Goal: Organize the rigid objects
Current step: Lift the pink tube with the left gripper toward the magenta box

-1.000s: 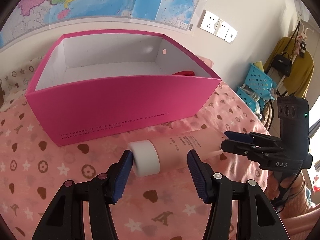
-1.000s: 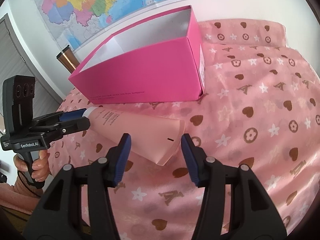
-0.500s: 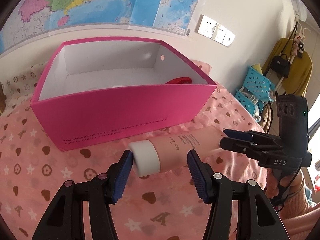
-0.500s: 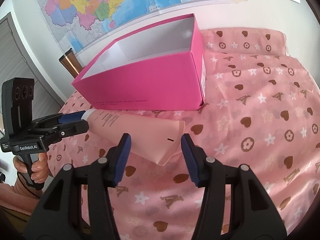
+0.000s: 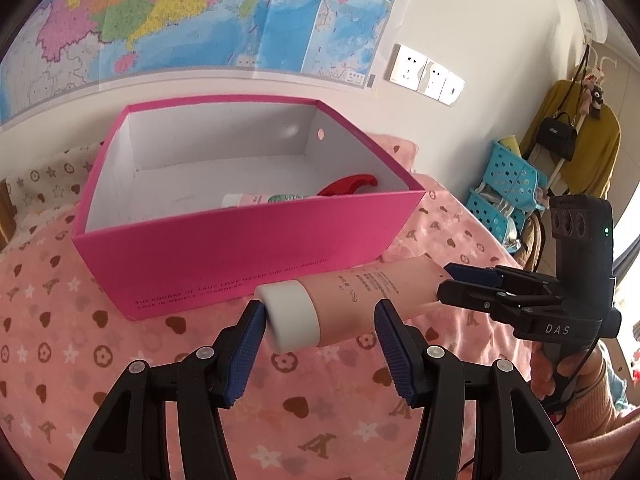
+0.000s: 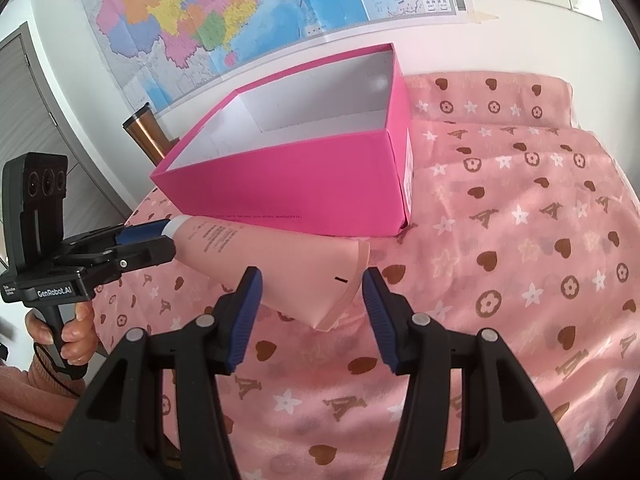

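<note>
A pink tube [image 5: 360,296] with a white cap [image 5: 290,316] hangs just above the cloth, in front of the pink box [image 5: 240,240]. My left gripper [image 5: 320,320] is shut on its cap end. My right gripper [image 6: 312,292] is shut on its flat crimped end [image 6: 336,280]. The right gripper [image 5: 444,284] also shows at the tube's far end in the left wrist view, and the left gripper [image 6: 168,240] shows at the cap in the right wrist view. The box [image 6: 300,176] is open-topped and holds a red object [image 5: 348,186] and a small bottle [image 5: 260,199].
A pink cloth [image 6: 520,260] with hearts and stars covers the surface. A copper tumbler [image 6: 146,136] stands behind the box's left corner. Blue baskets [image 5: 508,176] and a yellow coat with a black bag [image 5: 560,136] are off to the right. A person's hand [image 6: 76,332] grips the left handle.
Both grippers have lifted slightly with the tube held between them. More of the box's inside shows now, including the red object and the small bottle.
</note>
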A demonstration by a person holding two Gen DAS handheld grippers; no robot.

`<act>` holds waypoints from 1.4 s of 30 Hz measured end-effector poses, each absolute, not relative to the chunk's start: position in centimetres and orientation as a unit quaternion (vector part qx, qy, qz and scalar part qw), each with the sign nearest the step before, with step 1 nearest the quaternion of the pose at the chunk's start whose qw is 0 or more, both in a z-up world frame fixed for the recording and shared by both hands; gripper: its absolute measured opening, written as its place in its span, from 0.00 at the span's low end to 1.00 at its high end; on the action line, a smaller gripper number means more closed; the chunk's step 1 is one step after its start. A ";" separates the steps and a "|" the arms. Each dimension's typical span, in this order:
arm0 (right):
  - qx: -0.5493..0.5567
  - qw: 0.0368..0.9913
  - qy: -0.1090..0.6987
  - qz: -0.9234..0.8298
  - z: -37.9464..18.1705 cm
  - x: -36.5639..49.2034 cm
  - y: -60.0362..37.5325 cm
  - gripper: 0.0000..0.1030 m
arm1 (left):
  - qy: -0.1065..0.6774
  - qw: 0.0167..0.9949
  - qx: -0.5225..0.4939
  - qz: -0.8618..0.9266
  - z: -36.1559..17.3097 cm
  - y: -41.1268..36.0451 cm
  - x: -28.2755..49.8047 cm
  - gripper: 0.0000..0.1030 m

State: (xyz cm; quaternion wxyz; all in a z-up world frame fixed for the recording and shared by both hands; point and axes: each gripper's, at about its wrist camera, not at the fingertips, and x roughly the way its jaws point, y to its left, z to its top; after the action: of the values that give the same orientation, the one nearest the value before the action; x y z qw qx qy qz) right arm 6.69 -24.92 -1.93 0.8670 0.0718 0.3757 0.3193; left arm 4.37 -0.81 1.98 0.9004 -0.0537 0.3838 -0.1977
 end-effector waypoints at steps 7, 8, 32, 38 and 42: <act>0.069 0.870 0.368 0.322 -1.3 6.8 -24.9 0.53 | 0.377 0.904 -0.052 -0.196 2.4 -0.8 4.4 0.55; 0.069 0.870 0.367 0.322 -1.3 6.8 -24.9 0.53 | 0.377 0.904 -0.051 -0.196 2.5 -0.8 4.4 0.55; 0.059 0.880 0.342 0.326 0.5 7.1 -24.7 0.53 | 0.351 0.915 -0.045 -0.192 4.1 -0.6 4.4 0.56; 0.056 0.881 0.336 0.328 1.0 7.2 -24.6 0.53 | 0.348 0.917 -0.045 -0.189 4.2 -0.5 4.9 0.56; 0.055 0.883 0.331 0.329 1.3 7.3 -24.6 0.54 | 0.345 0.918 -0.045 -0.189 4.4 -0.4 5.0 0.56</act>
State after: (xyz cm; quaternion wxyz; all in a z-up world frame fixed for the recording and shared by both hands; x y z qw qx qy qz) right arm 7.34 -24.61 1.33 0.8830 0.0552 0.3306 0.3286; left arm 5.01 -0.43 4.43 0.9183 -0.0450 0.3451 -0.1888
